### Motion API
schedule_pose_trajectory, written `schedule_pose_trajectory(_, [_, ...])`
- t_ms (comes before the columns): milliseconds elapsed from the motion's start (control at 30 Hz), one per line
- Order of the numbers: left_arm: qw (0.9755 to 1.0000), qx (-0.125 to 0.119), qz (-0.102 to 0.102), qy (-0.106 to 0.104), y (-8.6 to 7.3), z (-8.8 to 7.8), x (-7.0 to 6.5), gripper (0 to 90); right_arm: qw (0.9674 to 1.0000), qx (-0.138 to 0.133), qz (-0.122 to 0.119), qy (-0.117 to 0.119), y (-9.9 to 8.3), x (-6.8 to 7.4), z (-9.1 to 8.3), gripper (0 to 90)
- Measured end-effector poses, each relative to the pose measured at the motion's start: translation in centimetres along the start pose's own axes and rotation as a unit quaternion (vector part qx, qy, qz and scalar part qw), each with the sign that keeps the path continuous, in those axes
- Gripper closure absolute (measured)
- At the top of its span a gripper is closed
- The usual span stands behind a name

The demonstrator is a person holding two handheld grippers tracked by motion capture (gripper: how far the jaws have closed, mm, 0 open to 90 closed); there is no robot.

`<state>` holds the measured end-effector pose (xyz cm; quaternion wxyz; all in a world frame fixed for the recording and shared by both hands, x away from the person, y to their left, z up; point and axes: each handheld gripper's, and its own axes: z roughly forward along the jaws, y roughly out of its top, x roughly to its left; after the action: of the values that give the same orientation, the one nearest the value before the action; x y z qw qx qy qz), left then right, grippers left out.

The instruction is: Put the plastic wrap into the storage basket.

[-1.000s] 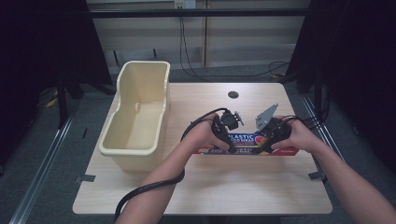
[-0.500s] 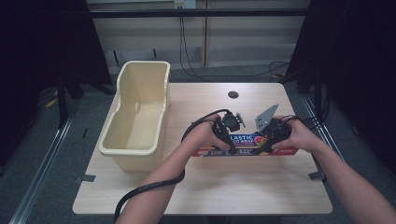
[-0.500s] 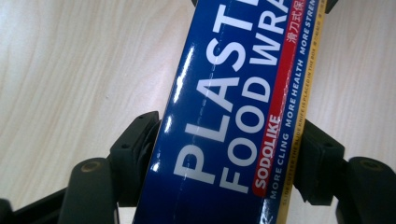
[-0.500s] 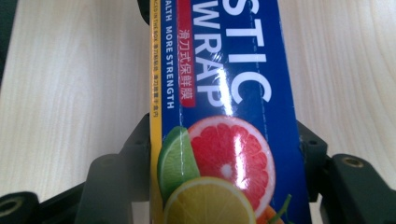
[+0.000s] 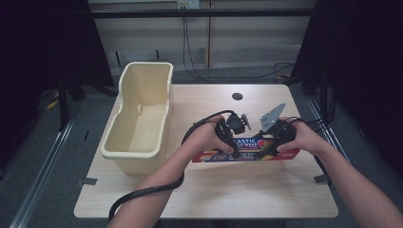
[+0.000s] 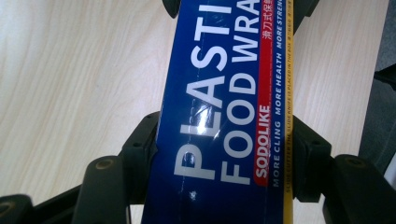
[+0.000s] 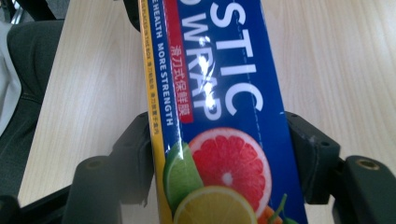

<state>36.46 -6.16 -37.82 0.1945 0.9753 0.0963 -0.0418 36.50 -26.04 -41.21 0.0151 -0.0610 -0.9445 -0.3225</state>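
Both grippers' fingers pinch the plastic food wrap box on the table: left gripper just closing, right gripper just loosening.

A blue plastic food wrap box runs lengthwise up the middle of the left gripper view, from the near edge to the far edge. It carries large white lettering, a red strip with "SODOLIKE", and a thin yellow band along its right edge. The left hand-held gripper has just been closing; its two black jaws now press against the box's long sides, one on the left and one on the right. Beneath lies the pale wood-grain surface, with a dark strip at the far right edge.
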Motion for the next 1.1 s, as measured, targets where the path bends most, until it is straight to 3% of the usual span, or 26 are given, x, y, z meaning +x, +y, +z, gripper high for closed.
schedule_pose_trajectory(100, [0.9999, -0.005, -0.009, 0.006, -0.2, -0.6, 0.0, 40.1, 0.9998, -0.019, 0.007, -0.005, 0.2, 0.0, -0.3, 26.8])
schedule_pose_trajectory(200, [0.9996, 0.000, -0.023, 0.015, -0.6, -1.3, 0.4, 40.2, 0.9990, -0.027, 0.025, -0.026, 0.0, -0.4, -0.9, 16.7])
schedule_pose_trajectory(300, [0.9992, -0.001, -0.036, 0.018, -1.3, -2.0, 0.8, 40.3, 0.9960, -0.048, 0.056, -0.049, -0.5, -0.9, -1.9, 9.0])
schedule_pose_trajectory(500, [0.9974, 0.004, -0.070, 0.018, -2.2, -3.3, 1.5, 40.2, 0.9912, -0.056, 0.087, -0.083, -1.2, -1.2, -3.0, 2.9])
schedule_pose_trajectory(700, [0.9957, 0.009, -0.087, 0.028, -2.7, -4.5, 1.6, 40.2, 0.9852, -0.070, 0.117, -0.103, -1.9, -1.4, -3.6, 0.5])
schedule_pose_trajectory(1000, [0.9922, 0.006, -0.117, 0.045, -4.0, -6.5, 2.2, 40.2, 0.9809, -0.060, 0.122, -0.139, -2.6, -0.9, -3.9, 0.0])
schedule_pose_trajectory(1100, [0.9908, 0.005, -0.126, 0.048, -4.4, -7.1, 2.3, 40.2, 0.9805, -0.057, 0.127, -0.138, -2.9, -0.5, -3.6, 0.0])
